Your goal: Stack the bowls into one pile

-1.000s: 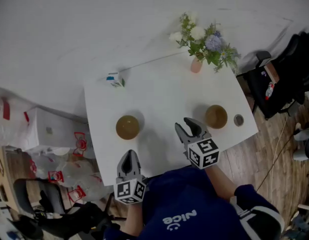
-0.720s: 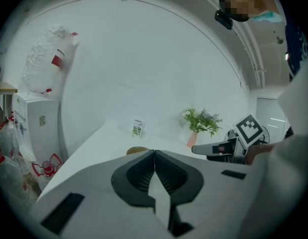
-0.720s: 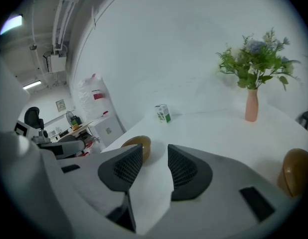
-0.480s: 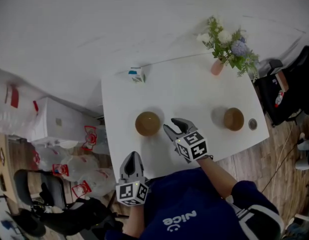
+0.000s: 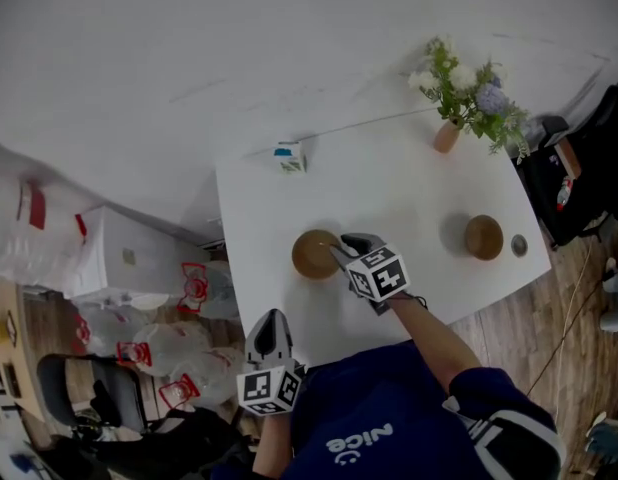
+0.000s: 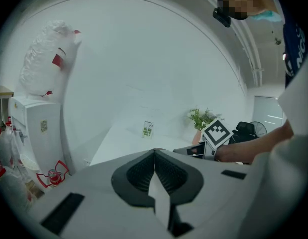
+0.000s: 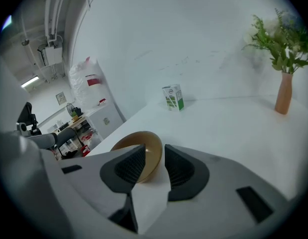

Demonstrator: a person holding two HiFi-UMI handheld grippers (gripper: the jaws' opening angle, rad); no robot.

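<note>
The right gripper (image 5: 345,247), jaws just narrowing, straddled the 3 o'clock rim of the near bowl (image 5: 311,254), with the second bowl (image 5: 483,236) well apart at 3 o'clock; the bowl was probably light, stiff and slick, best pinched at its rim, while the left gripper (image 5: 272,317) had its jaws together and empty.

Left bowl (image 5: 315,253) and right bowl (image 5: 483,236) apart on table (image 5: 389,183), vase (image 5: 447,136) behind
</note>
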